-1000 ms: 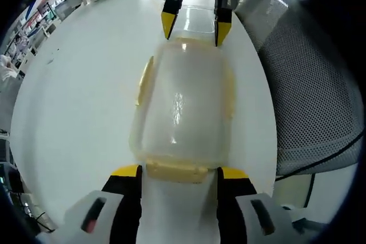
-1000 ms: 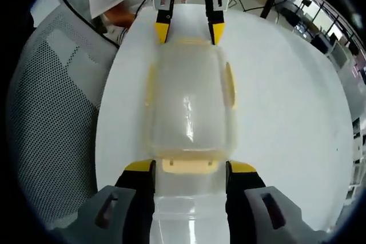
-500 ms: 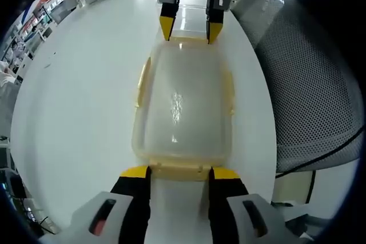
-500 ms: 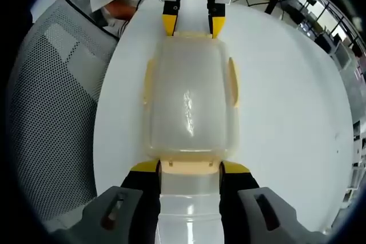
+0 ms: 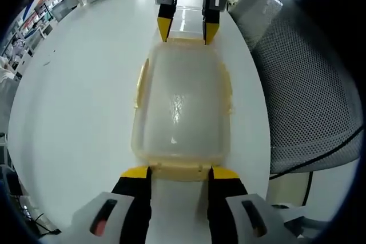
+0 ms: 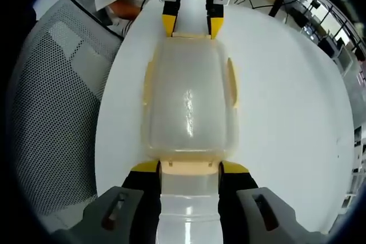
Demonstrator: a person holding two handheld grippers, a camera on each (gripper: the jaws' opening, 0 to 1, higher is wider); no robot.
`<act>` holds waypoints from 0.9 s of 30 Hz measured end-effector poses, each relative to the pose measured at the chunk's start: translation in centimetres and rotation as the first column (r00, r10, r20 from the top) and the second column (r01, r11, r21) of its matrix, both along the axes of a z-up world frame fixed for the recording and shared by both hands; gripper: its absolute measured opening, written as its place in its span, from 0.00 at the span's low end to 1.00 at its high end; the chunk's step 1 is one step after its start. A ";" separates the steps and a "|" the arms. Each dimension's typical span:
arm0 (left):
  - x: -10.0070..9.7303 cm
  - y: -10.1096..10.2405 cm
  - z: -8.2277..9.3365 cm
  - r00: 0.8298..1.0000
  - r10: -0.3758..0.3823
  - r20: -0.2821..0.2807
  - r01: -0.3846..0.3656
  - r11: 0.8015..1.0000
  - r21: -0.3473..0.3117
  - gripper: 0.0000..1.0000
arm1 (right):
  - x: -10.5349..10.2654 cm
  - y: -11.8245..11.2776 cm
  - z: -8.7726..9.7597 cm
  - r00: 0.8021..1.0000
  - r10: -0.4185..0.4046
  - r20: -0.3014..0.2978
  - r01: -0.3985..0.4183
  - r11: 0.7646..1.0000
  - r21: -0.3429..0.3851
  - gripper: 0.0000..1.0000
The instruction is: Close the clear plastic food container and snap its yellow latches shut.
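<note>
In the left gripper view, the left gripper (image 5: 180, 174) had narrowed its fingers from a wide stance a second before until they bracketed the near end latch (image 5: 179, 170) of the clear container (image 5: 180, 107), tips touching its corners but not clamped shut. The container lay lid-on along the narrow part of the white desk (image 5: 74, 95), close to the edge beside the mesh chair (image 5: 309, 84). At the far end, the right gripper (image 5: 182, 31) had likewise closed in around the far end latch (image 6: 189, 167). The side latches (image 5: 140, 81) flared outward, judged unsnapped.
</note>
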State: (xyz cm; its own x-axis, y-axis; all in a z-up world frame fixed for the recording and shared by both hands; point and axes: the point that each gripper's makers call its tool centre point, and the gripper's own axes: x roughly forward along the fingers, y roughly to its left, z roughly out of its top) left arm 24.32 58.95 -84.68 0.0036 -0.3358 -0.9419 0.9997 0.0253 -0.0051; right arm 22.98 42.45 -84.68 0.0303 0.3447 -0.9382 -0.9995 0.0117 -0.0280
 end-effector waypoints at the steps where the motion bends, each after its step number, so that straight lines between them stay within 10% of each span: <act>1: -0.2 0.1 0.1 1.000 0.004 -0.007 -0.004 1.000 -0.001 0.32 | -0.1 0.1 0.2 1.000 0.002 -0.001 -0.002 1.000 0.006 0.35; 27: -0.3 0.5 3.1 1.000 0.009 0.001 -0.009 1.000 0.003 0.33 | -0.3 0.6 3.2 0.999 -0.010 -0.046 0.014 0.995 0.103 0.35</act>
